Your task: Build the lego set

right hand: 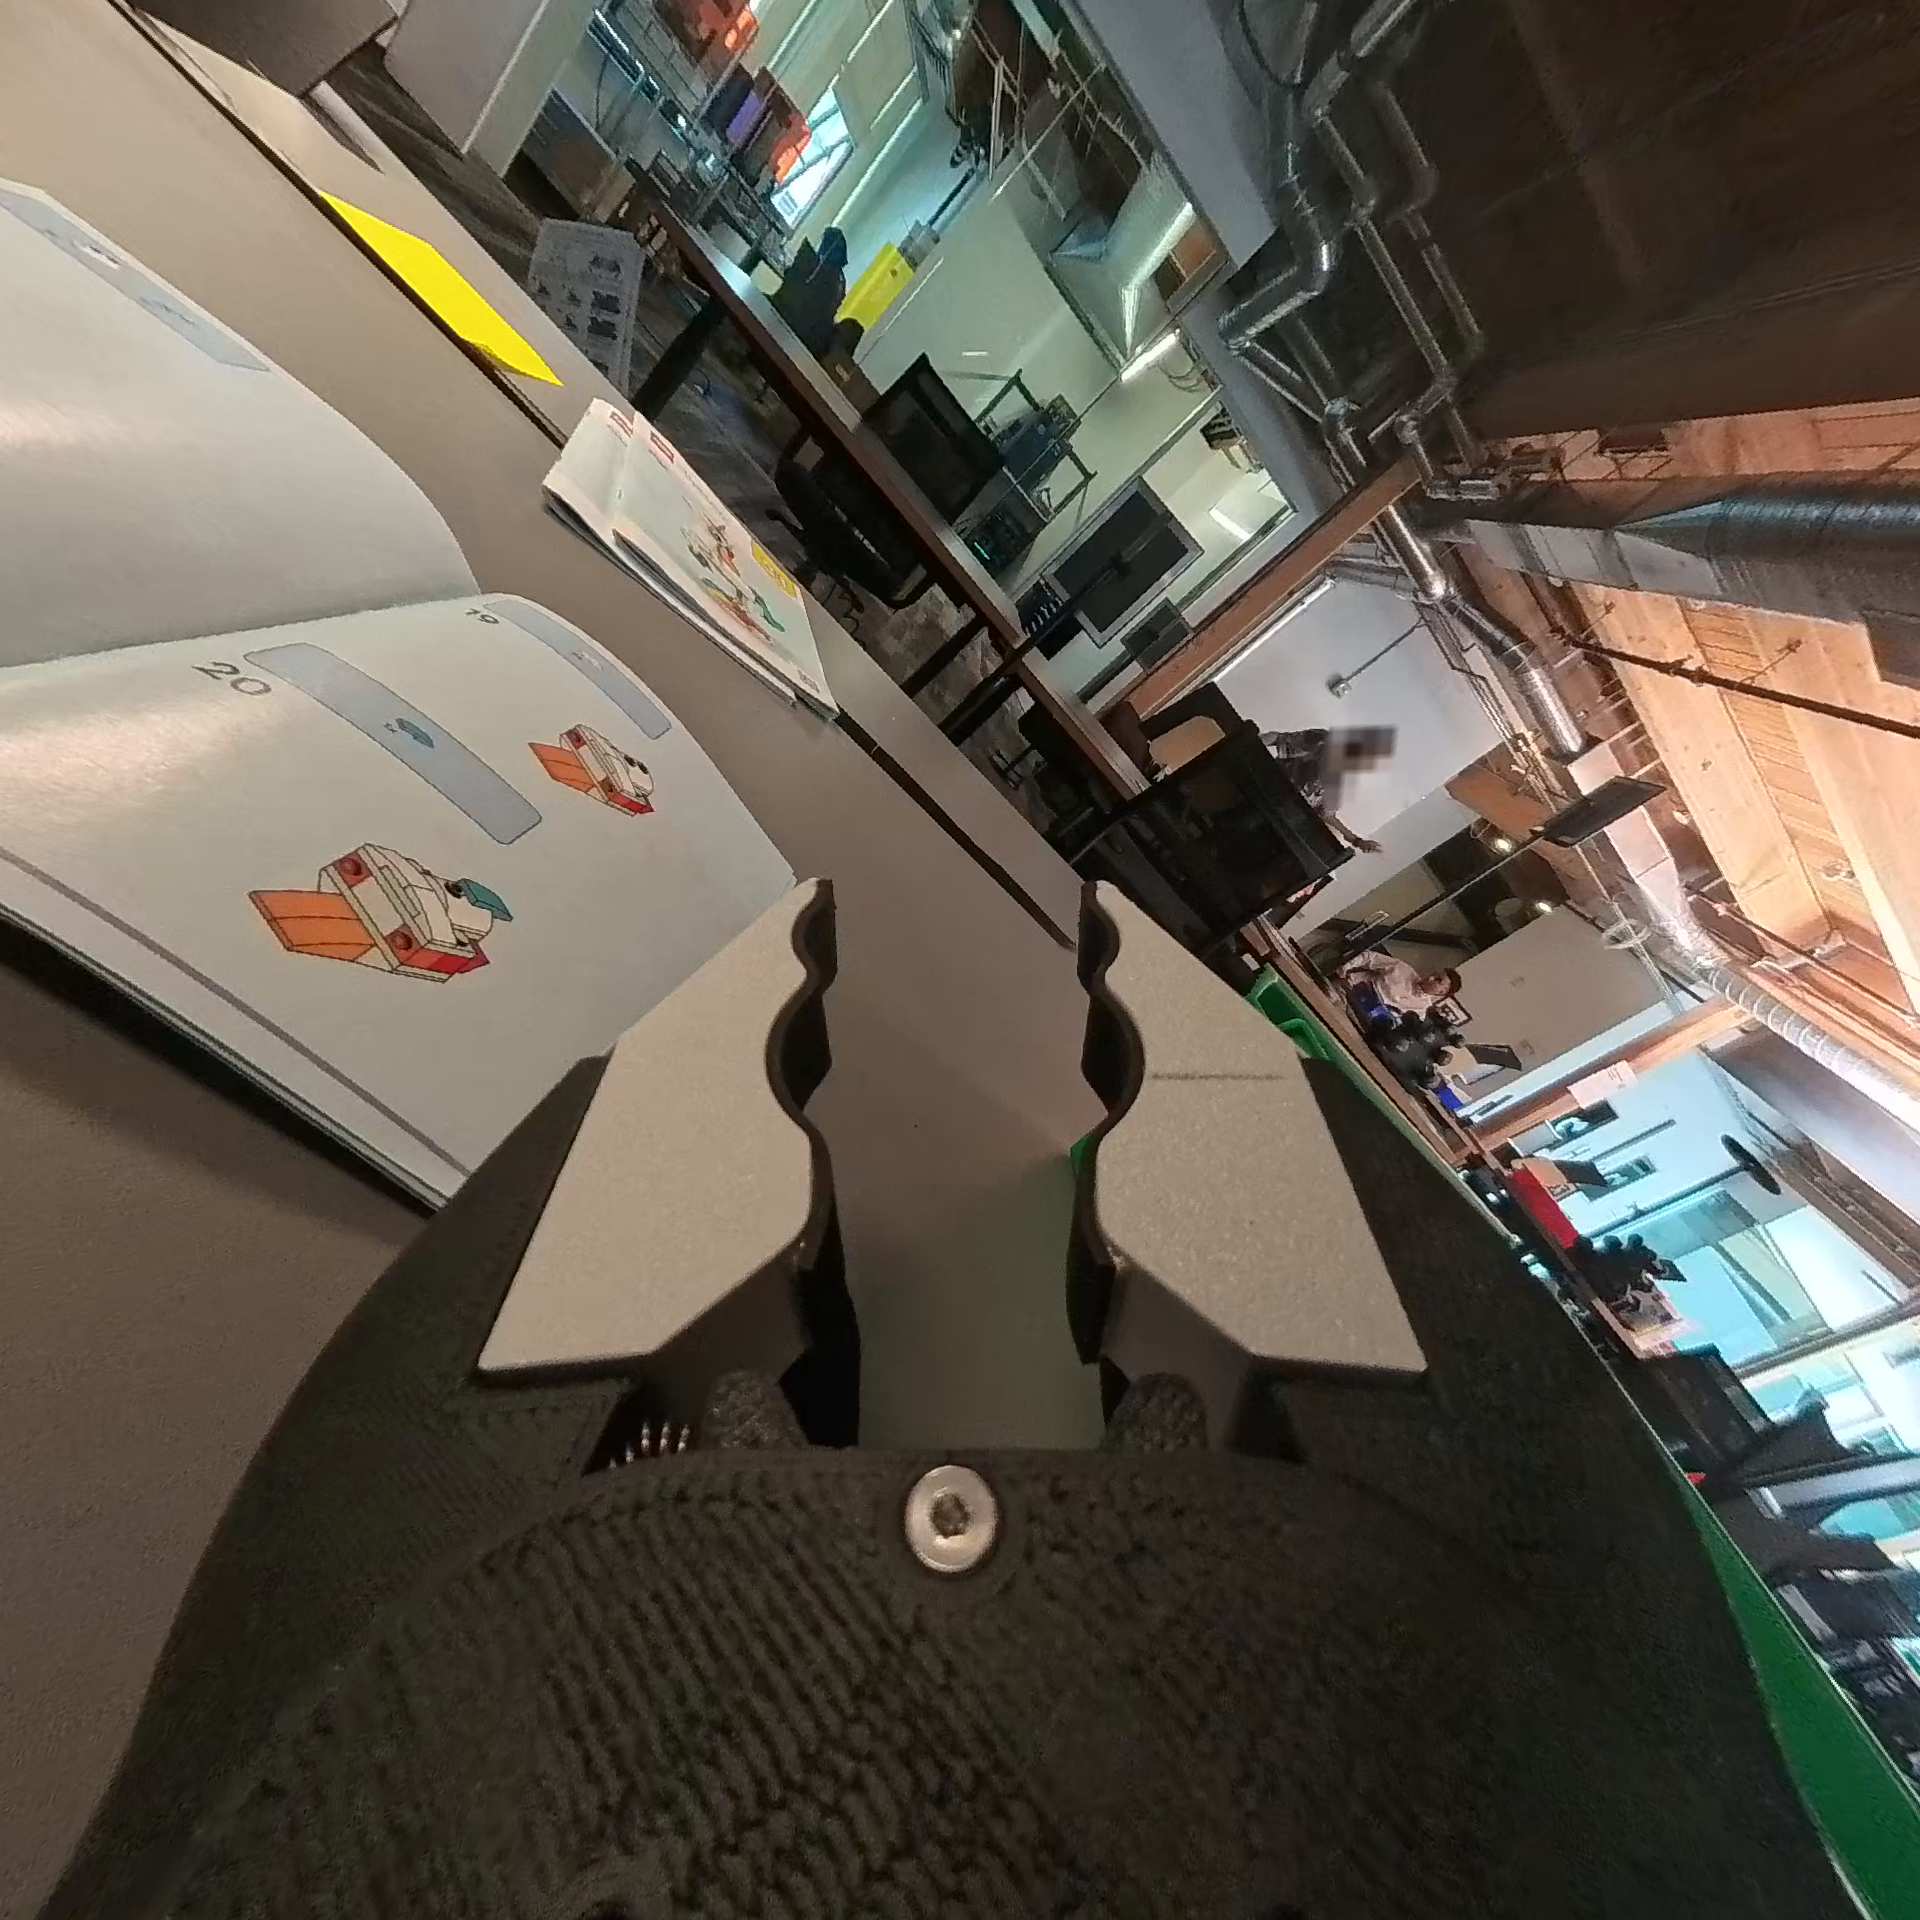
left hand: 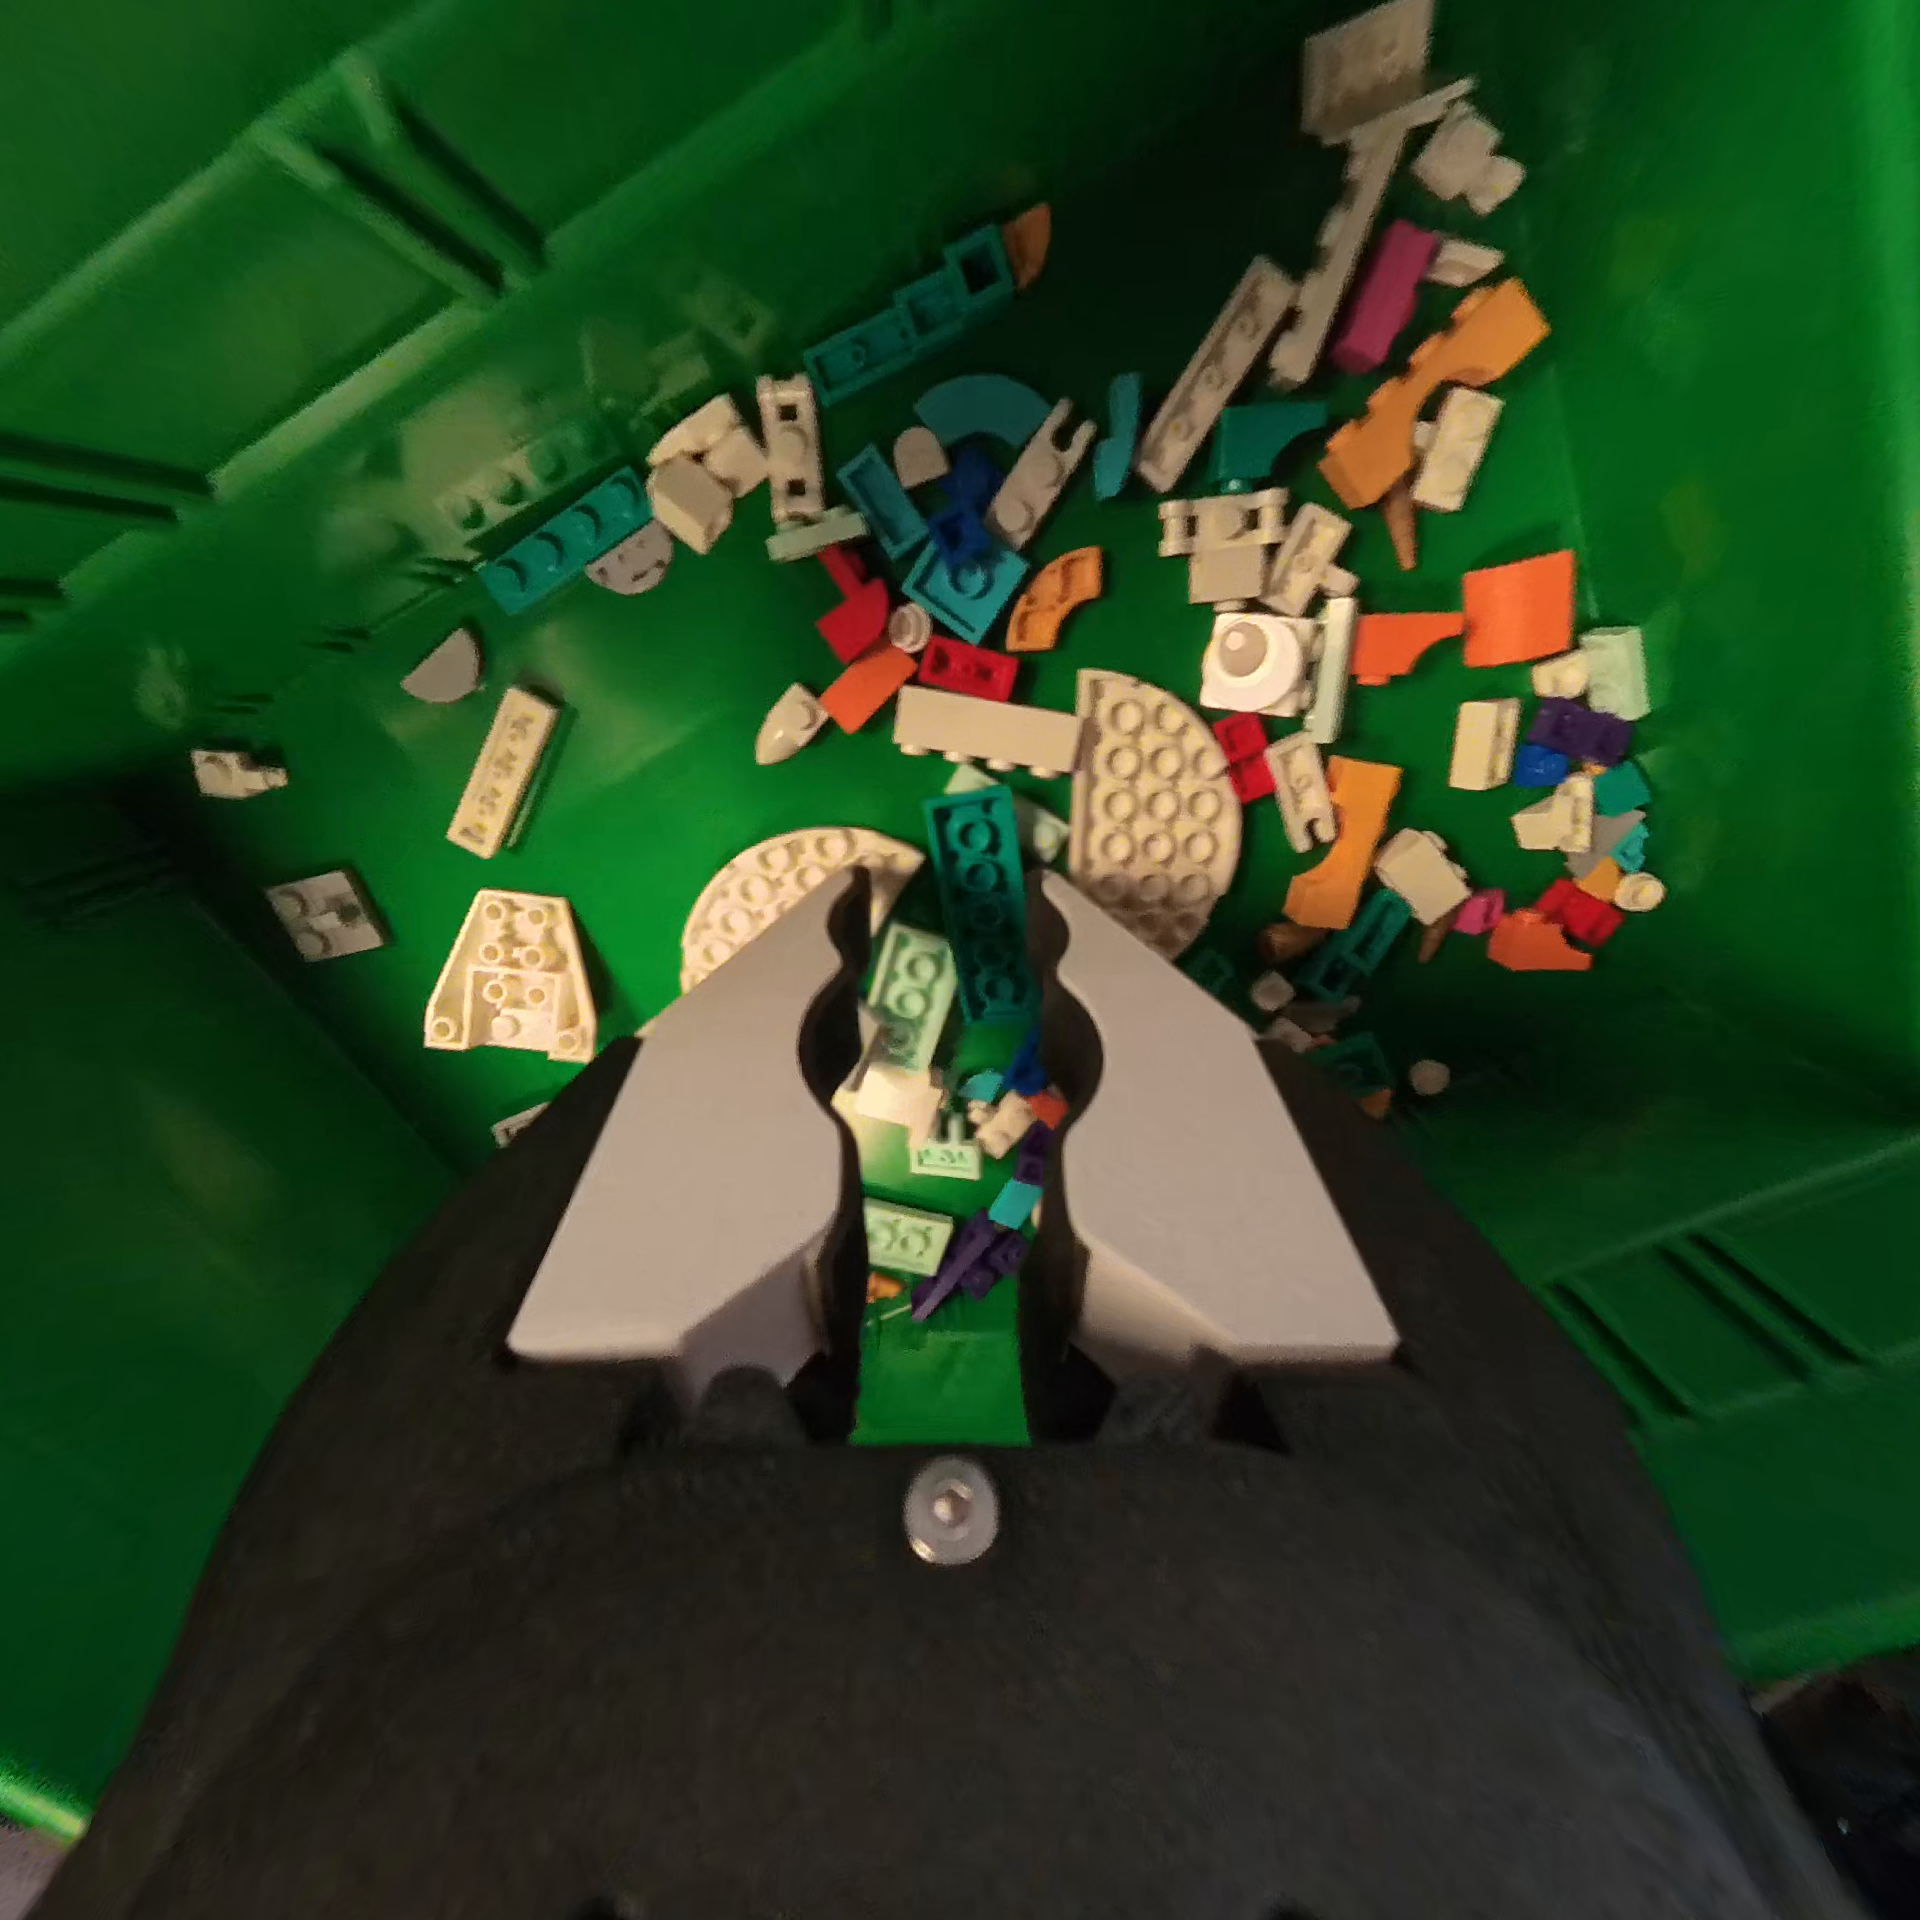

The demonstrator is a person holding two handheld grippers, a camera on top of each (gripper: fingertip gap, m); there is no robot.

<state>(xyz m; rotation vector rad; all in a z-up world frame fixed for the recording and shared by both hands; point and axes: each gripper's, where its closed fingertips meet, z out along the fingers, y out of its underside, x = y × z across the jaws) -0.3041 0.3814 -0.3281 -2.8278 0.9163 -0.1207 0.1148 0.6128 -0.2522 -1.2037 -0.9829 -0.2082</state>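
In the left wrist view, many loose Lego pieces lie on the floor of a green bin (left hand: 312,260). My left gripper (left hand: 953,883) is open and hovers over them, tilted down. A long teal plate (left hand: 977,831) lies between its fingertips, with a mint plate (left hand: 909,971) beside it. Two tan half-round plates (left hand: 1153,800) (left hand: 769,883) flank the fingers. A white wedge plate (left hand: 509,971) lies to the left, and a white eye piece (left hand: 1252,655) and orange slopes (left hand: 1517,608) to the right. My right gripper (right hand: 958,891) is open and empty above the grey table (right hand: 156,1299).
An open instruction booklet (right hand: 312,831) lies on the table left of the right gripper. A second booklet (right hand: 707,561) and a yellow sheet (right hand: 436,281) lie farther off. The green bin's rim (right hand: 1818,1714) runs along the right. People sit in the room beyond (right hand: 1392,982). The tips of one gripper are about 50 cm away from the tips of the other. The right gripper is farther from the white eye piece (left hand: 1252,655), some 40 cm, than the left, some 5 cm.
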